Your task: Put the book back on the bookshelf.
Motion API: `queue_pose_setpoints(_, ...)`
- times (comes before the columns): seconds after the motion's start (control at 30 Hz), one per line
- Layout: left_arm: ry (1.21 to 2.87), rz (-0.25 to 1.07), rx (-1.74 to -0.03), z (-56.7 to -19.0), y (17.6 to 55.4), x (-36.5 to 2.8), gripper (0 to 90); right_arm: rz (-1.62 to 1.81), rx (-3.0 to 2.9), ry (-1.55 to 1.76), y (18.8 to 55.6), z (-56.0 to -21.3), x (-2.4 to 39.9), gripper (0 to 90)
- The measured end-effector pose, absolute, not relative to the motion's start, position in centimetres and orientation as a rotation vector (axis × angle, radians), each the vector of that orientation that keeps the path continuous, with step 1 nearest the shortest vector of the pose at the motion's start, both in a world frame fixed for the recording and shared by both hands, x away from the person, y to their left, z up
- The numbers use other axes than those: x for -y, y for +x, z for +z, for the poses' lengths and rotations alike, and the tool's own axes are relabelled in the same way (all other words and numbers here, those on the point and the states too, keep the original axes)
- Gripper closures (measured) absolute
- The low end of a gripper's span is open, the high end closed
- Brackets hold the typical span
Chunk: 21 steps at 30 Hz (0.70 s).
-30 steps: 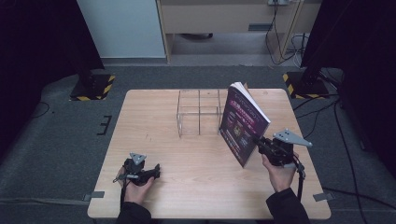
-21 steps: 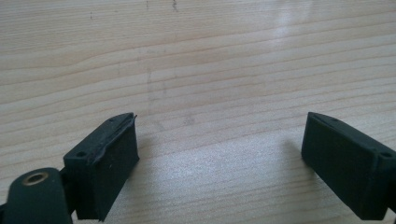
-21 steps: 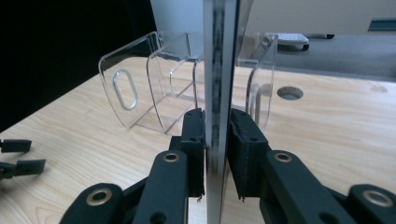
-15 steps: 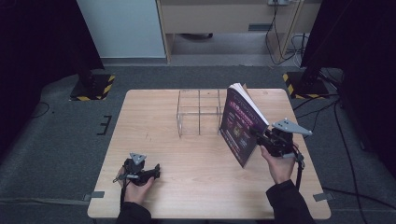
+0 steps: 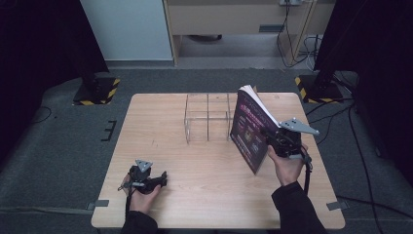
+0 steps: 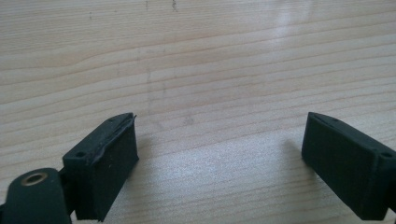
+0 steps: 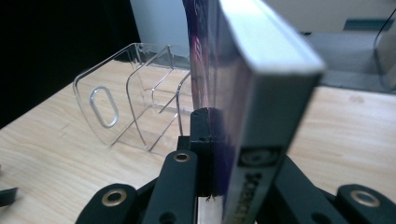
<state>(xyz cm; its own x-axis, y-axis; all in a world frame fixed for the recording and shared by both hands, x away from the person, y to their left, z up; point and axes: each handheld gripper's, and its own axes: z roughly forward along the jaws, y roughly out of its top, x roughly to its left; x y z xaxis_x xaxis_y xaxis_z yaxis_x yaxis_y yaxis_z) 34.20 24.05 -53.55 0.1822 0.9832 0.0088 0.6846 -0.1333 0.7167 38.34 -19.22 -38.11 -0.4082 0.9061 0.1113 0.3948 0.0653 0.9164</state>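
The right gripper (image 5: 272, 141) is clamped on the book's (image 5: 249, 127) spine, its jaws having just closed tighter on it. Since a second ago the book has come up and stands more upright, tilted, its lower corner near the bench (image 5: 204, 195) just right of the clear rack (image 5: 207, 117); I judge it is headed for a slot. The right hand (image 5: 287, 165) grips from below. The left gripper (image 5: 158, 181) rests apart on the bench, idle.
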Motion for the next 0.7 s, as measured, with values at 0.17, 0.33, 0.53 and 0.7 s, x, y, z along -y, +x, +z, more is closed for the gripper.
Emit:
queue_pose_setpoints(0.17, 1.886, 0.669, -1.563, -53.6, 34.2, -24.0, 9.5, 1.321, -1.824, 1.284, 39.2, -37.4, 18.6, 82.9)
queue_pose_setpoints(0.33, 1.887, 0.668, -1.563, -53.6, 34.2, -24.1, 9.5, 1.317, -1.764, 1.276, 40.8, -37.1, 18.1, 82.9)
queue_pose_setpoints(0.53, 1.885, 0.668, -1.563, -53.6, 34.2, -24.0, 9.5, 1.300, -1.730, 1.282, 42.4, -37.2, 17.6, 82.9)
queue_pose_setpoints(0.7, 1.885, 0.668, -1.562, -53.6, 34.2, -24.0, 9.4, 1.287, -1.709, 1.291, 43.7, -38.1, 17.0, 82.9)
